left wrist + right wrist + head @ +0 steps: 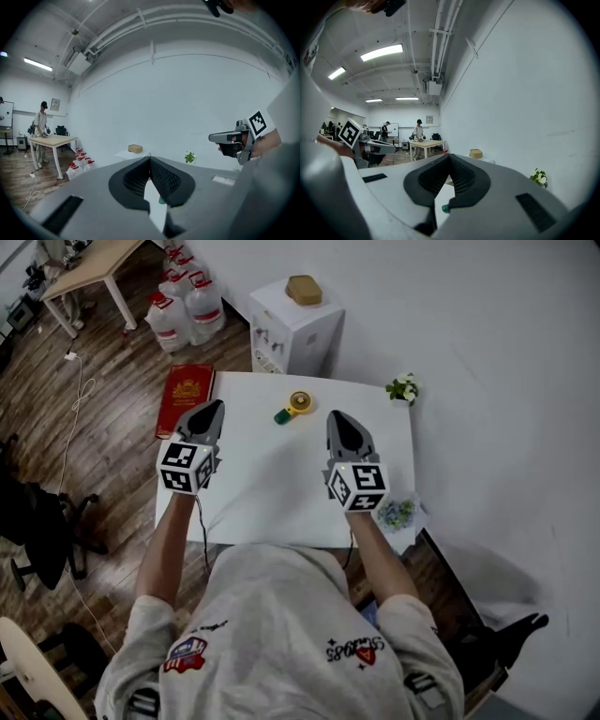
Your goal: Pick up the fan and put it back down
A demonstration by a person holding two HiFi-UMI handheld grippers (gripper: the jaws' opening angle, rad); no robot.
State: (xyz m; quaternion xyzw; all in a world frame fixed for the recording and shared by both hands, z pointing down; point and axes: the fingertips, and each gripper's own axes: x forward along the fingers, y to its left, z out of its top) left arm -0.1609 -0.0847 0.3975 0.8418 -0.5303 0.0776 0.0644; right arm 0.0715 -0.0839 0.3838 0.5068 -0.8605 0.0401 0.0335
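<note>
Jaws of left gripper [215,409] and right gripper [337,418] together, empty; fan [296,406] untouched on table [272,486].

floor [103,474]: dark wood | wall [187,103]: white | table [272,488]: white | ceiling: strip lights [382,52]

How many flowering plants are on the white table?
2. A white-flowered plant at the far right corner of the white table; a bluish-flowered plant at its near right corner. None appears hidden.

The head camera looks steeply down on the white worktop [281,493], while cameras on the left tool [217,406] and right tool [336,415] face almost level, seemingly sharing the far potted plant [189,157].
</note>
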